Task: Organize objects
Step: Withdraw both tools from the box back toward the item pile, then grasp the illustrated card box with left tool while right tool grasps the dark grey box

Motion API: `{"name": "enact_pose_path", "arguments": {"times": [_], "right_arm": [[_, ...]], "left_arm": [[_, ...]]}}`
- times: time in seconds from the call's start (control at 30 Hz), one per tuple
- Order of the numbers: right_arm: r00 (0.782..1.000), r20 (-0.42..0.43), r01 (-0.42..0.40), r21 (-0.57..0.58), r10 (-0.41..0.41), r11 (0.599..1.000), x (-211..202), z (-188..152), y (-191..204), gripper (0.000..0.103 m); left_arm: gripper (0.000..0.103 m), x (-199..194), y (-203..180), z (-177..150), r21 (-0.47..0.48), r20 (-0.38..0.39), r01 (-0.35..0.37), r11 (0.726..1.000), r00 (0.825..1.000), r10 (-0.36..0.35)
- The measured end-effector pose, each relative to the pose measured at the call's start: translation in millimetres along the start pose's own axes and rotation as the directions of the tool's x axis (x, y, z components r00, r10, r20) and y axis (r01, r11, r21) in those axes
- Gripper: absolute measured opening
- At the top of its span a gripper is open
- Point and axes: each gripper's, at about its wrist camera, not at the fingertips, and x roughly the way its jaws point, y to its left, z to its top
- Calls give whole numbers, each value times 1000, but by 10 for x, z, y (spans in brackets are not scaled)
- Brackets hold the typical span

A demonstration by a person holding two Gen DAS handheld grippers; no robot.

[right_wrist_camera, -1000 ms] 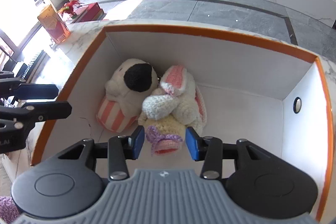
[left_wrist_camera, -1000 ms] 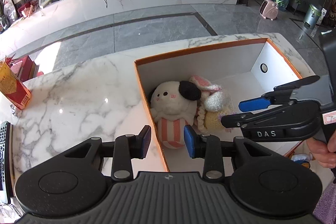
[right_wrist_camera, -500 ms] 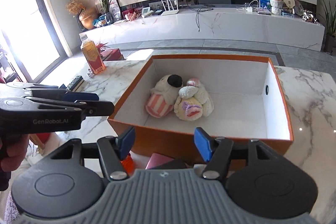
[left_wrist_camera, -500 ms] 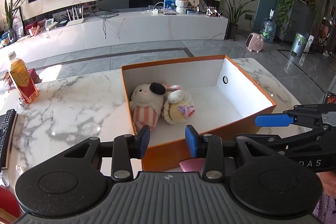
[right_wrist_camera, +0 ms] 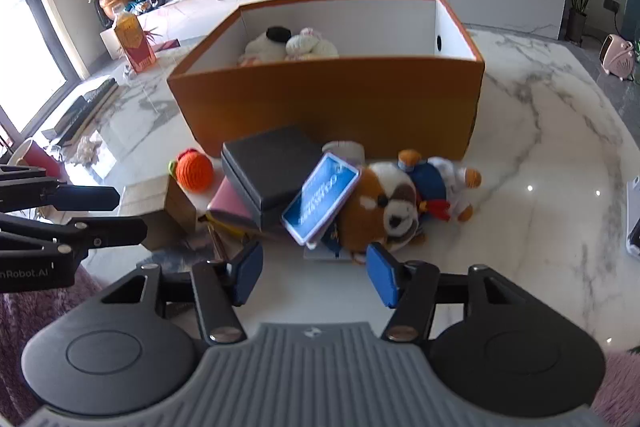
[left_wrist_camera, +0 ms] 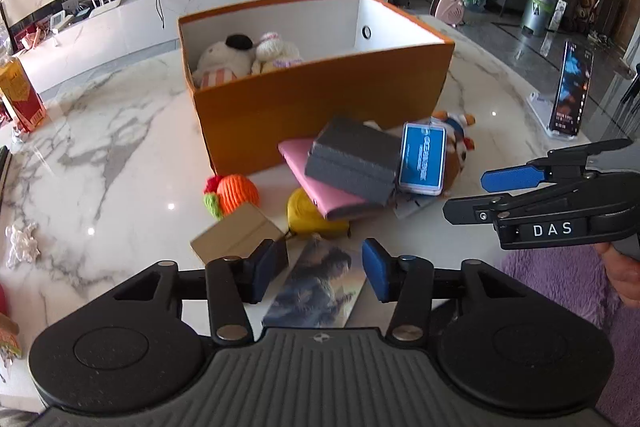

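An orange box (left_wrist_camera: 320, 99) (right_wrist_camera: 332, 107) stands on the marble table and holds a white plush dog (left_wrist_camera: 222, 61) and a knitted bunny (left_wrist_camera: 276, 51). In front of it lies a pile: a grey box (left_wrist_camera: 352, 159) (right_wrist_camera: 272, 171), a pink case (left_wrist_camera: 316, 183), a blue card pack (left_wrist_camera: 424, 157) (right_wrist_camera: 320, 203), a brown plush dog (right_wrist_camera: 384, 207), a duck plush (right_wrist_camera: 436, 183), an orange knitted ball (left_wrist_camera: 236, 193) (right_wrist_camera: 195, 169), a cardboard box (left_wrist_camera: 236, 237) and a picture card (left_wrist_camera: 316, 287). My left gripper (left_wrist_camera: 318, 273) and my right gripper (right_wrist_camera: 314, 275) are both open and empty, near the table's front edge.
A drink carton (left_wrist_camera: 18, 93) (right_wrist_camera: 134, 41) stands at the far left. A crumpled tissue (left_wrist_camera: 22, 243) lies left of the pile. A phone on a stand (left_wrist_camera: 568, 91) is at the right. A remote (right_wrist_camera: 86, 105) lies on the left edge.
Both grippers have pulled back out of the box and down toward the table's front edge. The pile in front of the box has come into view. Both stay open.
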Motion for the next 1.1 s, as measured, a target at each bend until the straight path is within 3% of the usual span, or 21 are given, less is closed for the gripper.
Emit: {"name": "enact_pose_path", "arguments": {"times": [0.13, 0.27, 0.5, 0.63, 0.77, 0.97, 1.07, 1.1], "right_arm": [[999, -36, 26, -27, -27, 999, 148, -173, 42, 60], [998, -53, 36, -42, -39, 998, 252, -256, 37, 60], [996, -78, 30, -35, -33, 999, 348, -324, -7, 60], [996, -81, 26, -41, -29, 999, 365, -332, 1, 60], [996, -90, 21, -34, -24, 999, 380, -342, -5, 60], [995, -94, 19, -31, -22, 999, 385, -343, 4, 60], [995, -95, 17, -33, -20, 999, 386, -342, 13, 60], [995, -94, 17, -35, -20, 999, 385, -343, 20, 60]], "left_arm": [[67, 115, -119, -214, 48, -50, -34, 998, 998, 36], [68, 208, -211, -358, 103, -80, -78, 992, 993, 86], [71, 421, -342, -399, 182, -145, -109, 977, 980, 136], [75, 473, -372, -389, 182, -137, -147, 972, 975, 173], [81, 578, -473, -390, 245, -154, -213, 946, 955, 255], [87, 610, -379, -321, 176, -188, -171, 969, 961, 204], [82, 661, -187, -274, 25, -243, -45, 999, 969, 50], [79, 660, -140, -267, -9, -241, -37, 999, 970, 34]]}}
